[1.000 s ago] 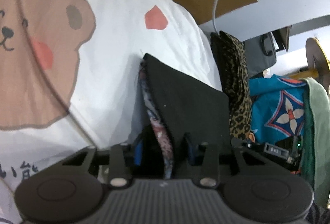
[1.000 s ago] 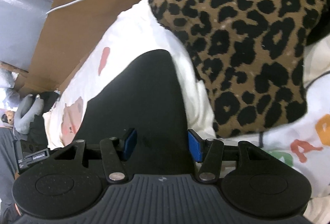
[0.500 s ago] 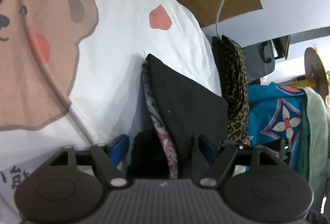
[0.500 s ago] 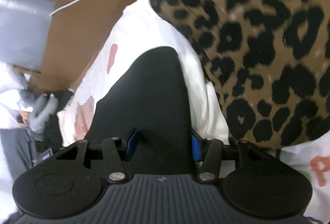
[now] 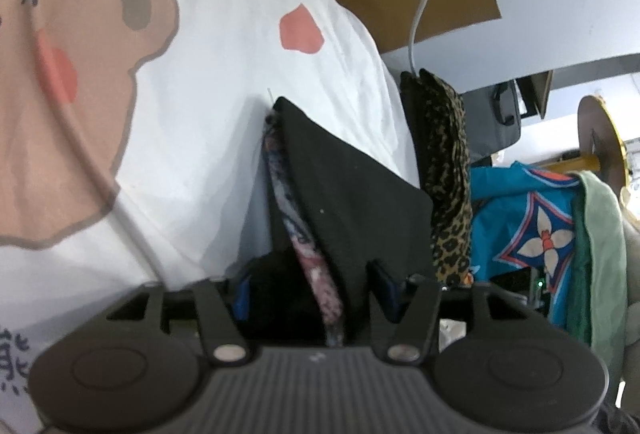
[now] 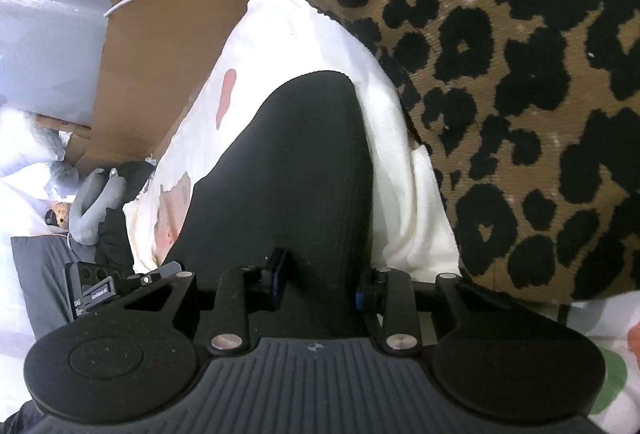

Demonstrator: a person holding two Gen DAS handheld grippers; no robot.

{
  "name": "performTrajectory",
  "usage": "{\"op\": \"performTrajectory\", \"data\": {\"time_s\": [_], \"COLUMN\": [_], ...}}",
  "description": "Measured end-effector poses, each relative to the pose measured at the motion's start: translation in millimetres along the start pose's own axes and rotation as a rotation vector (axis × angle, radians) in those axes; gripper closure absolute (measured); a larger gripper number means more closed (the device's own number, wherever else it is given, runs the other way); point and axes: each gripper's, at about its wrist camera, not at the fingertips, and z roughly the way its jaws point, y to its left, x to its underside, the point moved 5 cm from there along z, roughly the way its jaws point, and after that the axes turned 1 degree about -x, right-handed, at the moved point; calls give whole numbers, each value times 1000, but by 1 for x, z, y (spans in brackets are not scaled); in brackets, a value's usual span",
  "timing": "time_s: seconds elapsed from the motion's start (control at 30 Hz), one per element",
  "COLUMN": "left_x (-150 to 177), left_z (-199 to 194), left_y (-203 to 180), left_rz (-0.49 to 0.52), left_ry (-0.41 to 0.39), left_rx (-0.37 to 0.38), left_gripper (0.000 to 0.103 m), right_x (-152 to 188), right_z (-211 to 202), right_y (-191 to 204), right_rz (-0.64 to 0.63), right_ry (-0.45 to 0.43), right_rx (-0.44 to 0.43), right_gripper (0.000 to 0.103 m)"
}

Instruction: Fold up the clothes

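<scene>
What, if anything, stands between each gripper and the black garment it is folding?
Nothing visible does. The left gripper has the black garment and its patterned layer between its fingers. The right gripper also straddles the garment, with cloth filling the gap. The leopard cloth lies beside it, not in the way.

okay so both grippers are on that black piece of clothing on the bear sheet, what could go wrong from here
1. The left gripper holds the black garment together with a patterned layer; that inner layer may slip out and spoil the fold.
2. The leopard-print garment lies right beside the right gripper and could get snagged or dragged.
3. Pulling could bunch the bear sheet underneath.
</scene>
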Motion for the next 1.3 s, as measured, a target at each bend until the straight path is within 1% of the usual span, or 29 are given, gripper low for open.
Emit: {"op": "performTrajectory", "data": {"time_s": [0.07, 0.1, 0.13, 0.23, 0.3, 0.4, 0.7, 0.97, 1.3], "left_x": [2, 2, 2, 4, 5, 7, 11, 21, 31], "left_z": [0, 0, 0, -3, -5, -9, -26, -42, -67], "left_y": [0, 0, 1, -2, -6, -13, -30, -52, -83], "left_rz": [7, 10, 4, 4, 15, 19, 15, 28, 48], "left_ry": [-2, -3, -6, -20, -29, -45, -79, -112, -161], "left_rx": [-7, -12, -10, -9, -23, -26, -2, -26, -69], "left_gripper": [54, 55, 58, 63, 64, 65, 67, 67, 68], "right_x": [-1, -1, 0, 1, 0, -2, 2, 12, 18], "right_z": [1, 1, 1, -5, -10, -16, -29, -45, -60], "right_y": [3, 4, 6, 14, 21, 34, 63, 87, 108], "right_rz": [-8, -11, -20, -41, -48, -80, -123, -152, -174], "right_ry": [-3, -7, -10, -19, -25, -30, -54, -100, -119], "right_rx": [0, 0, -3, -8, -13, 4, 46, 42, 32], "right_gripper": [70, 73, 79, 89, 91, 91, 92, 92, 92]}}
